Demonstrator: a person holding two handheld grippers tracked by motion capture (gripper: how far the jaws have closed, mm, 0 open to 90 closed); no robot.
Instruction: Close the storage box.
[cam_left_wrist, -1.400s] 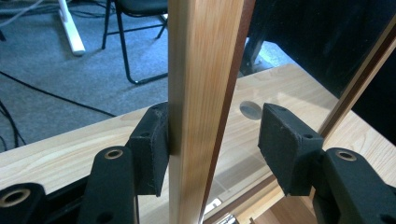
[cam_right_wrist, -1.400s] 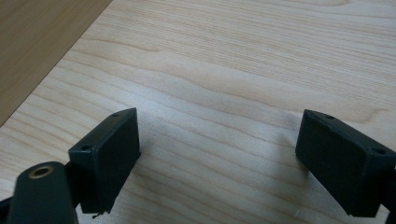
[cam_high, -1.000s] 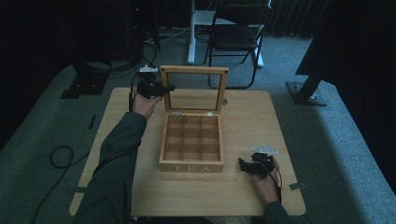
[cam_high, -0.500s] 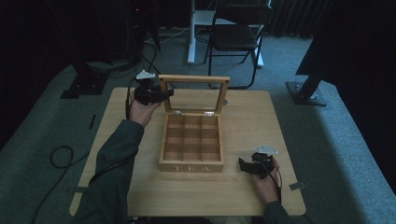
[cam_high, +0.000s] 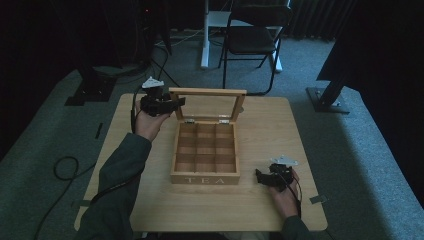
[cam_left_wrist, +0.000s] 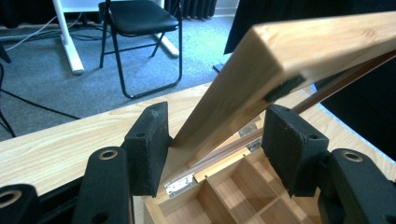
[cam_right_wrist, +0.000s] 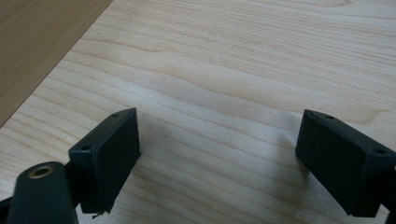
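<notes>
The tea box stands in the middle of the table, its lid raised; the left tool is wide around the lid's left corner; the right tool, also wide, rests near the box's front right corner.

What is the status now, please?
Left claw open, astride the tea box lid corner. Right claw open, over bare table. Lid raised, compartments empty.

Left tongs moved down w/ lid; lid now tilted lower toward box, partly closed.
</notes>
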